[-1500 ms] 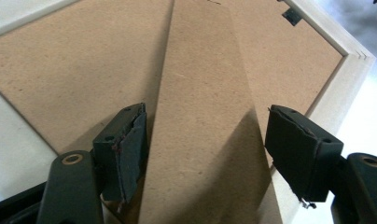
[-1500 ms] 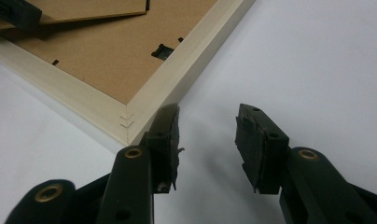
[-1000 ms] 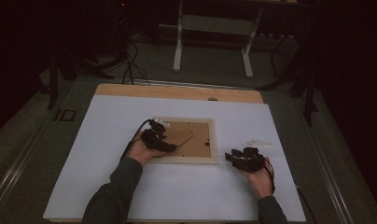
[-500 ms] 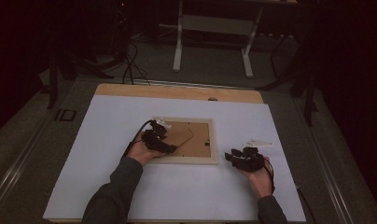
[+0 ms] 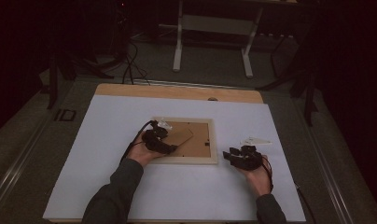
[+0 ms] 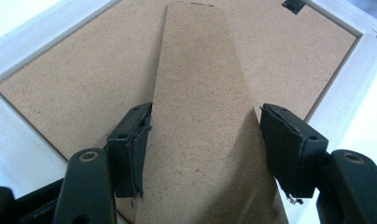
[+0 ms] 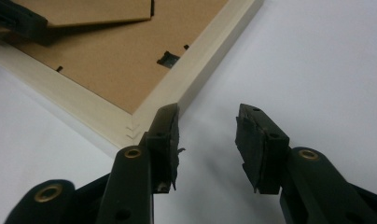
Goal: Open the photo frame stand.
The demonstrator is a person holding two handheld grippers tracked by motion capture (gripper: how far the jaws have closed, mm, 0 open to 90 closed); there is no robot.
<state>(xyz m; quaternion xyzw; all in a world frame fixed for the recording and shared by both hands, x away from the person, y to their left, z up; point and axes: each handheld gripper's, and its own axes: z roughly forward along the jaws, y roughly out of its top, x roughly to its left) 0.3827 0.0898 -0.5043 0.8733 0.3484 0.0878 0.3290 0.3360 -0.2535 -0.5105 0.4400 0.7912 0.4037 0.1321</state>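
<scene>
A pale wooden picture frame (image 5: 200, 160) lies face down on the white sheet, its brown backing board up. The cardboard stand (image 5: 179, 135) hinged to the back is raised off the board. My left gripper (image 5: 172, 148) reaches over the frame's near left corner. In the left gripper view the stand (image 6: 200, 70) runs up between the jaws, and my left gripper (image 6: 205, 140) has its pads against the stand's two long edges. My right gripper (image 5: 226, 155) rests on the sheet just right of the frame. In the right gripper view, my right gripper (image 7: 207, 135) is open and holds nothing. Its left jaw is beside the frame (image 7: 177, 88) at that corner.
The white sheet (image 5: 130, 186) covers a wooden table whose bare back edge (image 5: 177, 91) shows. A small pale flat piece (image 5: 256, 140) lies on the sheet beyond my right hand. Behind the table are a metal stand's legs (image 5: 178, 51) and cables on the dark floor.
</scene>
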